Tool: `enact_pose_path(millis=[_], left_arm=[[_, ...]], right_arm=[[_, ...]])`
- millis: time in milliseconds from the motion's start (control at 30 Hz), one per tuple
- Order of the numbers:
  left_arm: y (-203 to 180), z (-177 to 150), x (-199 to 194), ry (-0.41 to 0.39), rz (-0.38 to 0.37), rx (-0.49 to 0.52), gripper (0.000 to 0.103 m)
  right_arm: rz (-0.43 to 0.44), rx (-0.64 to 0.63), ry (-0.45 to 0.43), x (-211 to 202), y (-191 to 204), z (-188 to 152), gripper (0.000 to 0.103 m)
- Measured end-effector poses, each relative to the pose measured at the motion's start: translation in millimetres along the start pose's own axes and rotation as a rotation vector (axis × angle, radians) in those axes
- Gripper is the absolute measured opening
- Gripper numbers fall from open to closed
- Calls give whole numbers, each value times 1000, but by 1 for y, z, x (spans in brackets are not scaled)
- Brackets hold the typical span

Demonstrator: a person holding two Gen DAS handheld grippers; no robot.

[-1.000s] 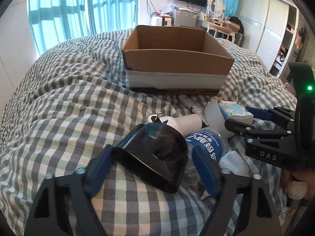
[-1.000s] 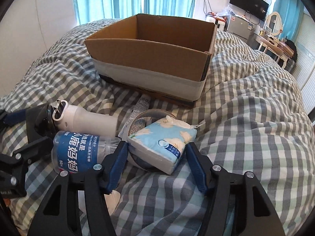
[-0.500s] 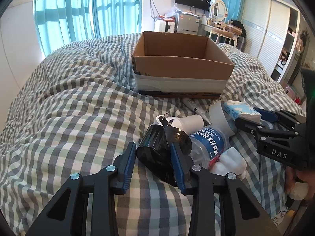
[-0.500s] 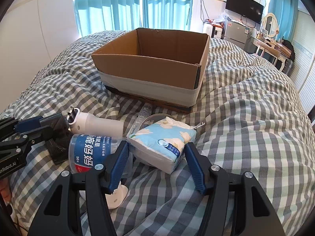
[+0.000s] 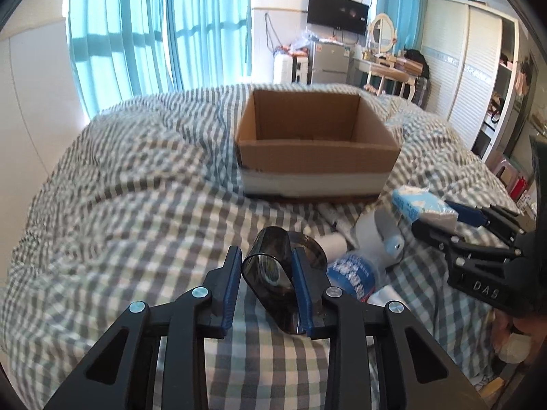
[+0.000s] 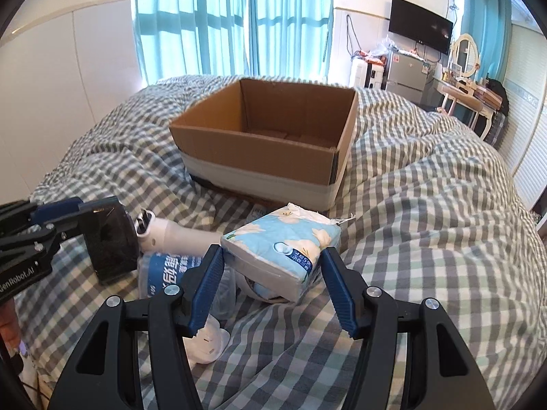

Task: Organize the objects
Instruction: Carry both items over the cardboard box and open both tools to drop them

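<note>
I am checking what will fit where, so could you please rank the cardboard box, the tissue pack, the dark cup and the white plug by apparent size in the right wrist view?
1. cardboard box
2. tissue pack and dark cup: they look alike and the pack is nearer, so unranked
3. white plug

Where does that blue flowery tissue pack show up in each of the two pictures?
Left wrist view: tissue pack at the right edge, between the other tool's fingers.
Right wrist view: tissue pack low centre, gripped by the right tool.
Shared landmark: the cardboard box behind it.
</note>
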State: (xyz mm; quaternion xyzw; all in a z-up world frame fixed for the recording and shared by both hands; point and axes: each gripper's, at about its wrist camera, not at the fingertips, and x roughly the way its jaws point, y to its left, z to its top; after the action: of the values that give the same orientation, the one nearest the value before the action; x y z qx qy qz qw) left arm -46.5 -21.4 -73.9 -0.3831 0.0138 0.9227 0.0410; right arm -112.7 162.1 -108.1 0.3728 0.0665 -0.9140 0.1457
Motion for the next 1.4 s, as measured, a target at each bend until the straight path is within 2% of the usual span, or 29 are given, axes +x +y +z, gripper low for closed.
enact_pose_path(millis=[333, 500, 600, 733, 900, 1033, 1400], left_arm=[[8, 57, -16, -87, 7, -4, 29], [10, 92, -17, -117, 0, -3, 29], [7, 115, -16, -138, 22, 20, 29], [7, 147, -9, -156, -1, 20, 29], [2, 182, 16, -164, 11, 44, 29], [-1, 200, 49, -139, 0, 55, 29], [-3, 212, 143, -39, -31, 68, 29]], right_arm=[[27, 3, -85, -26, -4, 39, 59], [50, 6, -125, -34, -9, 72, 59], [56, -3, -149, -37, -11, 96, 59], [54, -14, -165, -33, -15, 126, 59], [50, -23, -169, -15, -21, 161, 59], [54, -22, -154, 8, -27, 186, 59], [61, -30, -48, 107, -44, 213, 59]])
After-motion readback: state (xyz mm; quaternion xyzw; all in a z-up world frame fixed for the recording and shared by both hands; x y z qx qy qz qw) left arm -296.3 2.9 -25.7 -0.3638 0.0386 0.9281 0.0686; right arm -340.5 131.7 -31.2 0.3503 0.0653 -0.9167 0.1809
